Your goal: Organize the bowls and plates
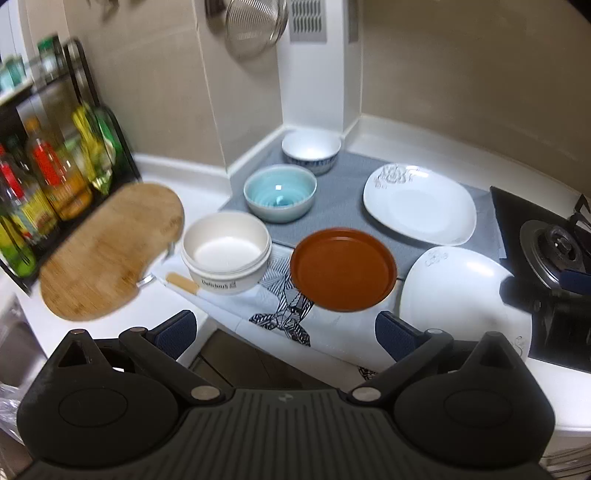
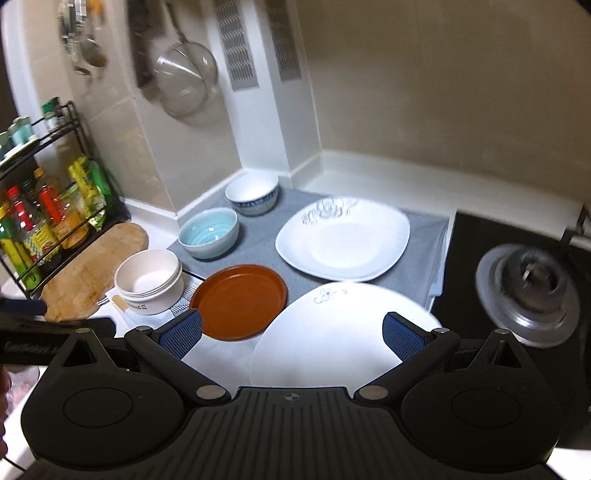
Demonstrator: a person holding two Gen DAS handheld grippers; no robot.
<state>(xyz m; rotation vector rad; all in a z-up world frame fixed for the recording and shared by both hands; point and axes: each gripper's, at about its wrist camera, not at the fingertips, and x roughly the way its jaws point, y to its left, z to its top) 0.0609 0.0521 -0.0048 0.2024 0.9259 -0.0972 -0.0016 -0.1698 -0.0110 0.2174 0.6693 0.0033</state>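
On the counter stand a white bowl marked "Delicious" (image 1: 226, 253) (image 2: 149, 280), a light blue bowl (image 1: 280, 192) (image 2: 209, 231), and a white bowl with a blue pattern (image 1: 311, 150) (image 2: 252, 192) at the back corner. A brown round plate (image 1: 343, 268) (image 2: 240, 295) lies in front. One white square plate (image 1: 419, 203) (image 2: 343, 243) lies on the grey mat (image 1: 340, 199) (image 2: 258, 236); a second white plate (image 1: 465, 295) (image 2: 343, 332) lies nearer. My left gripper (image 1: 286, 336) is open and empty above the counter's front edge. My right gripper (image 2: 293, 332) is open and empty over the near white plate.
A wooden cutting board (image 1: 107, 251) (image 2: 96, 266) and a black rack of bottles (image 1: 48, 173) (image 2: 44, 218) stand at the left. A gas burner (image 1: 557, 251) (image 2: 532, 284) is at the right. A metal strainer (image 1: 255, 26) (image 2: 184, 81) hangs on the wall. A patterned cloth (image 1: 288, 310) lies under the near dishes.
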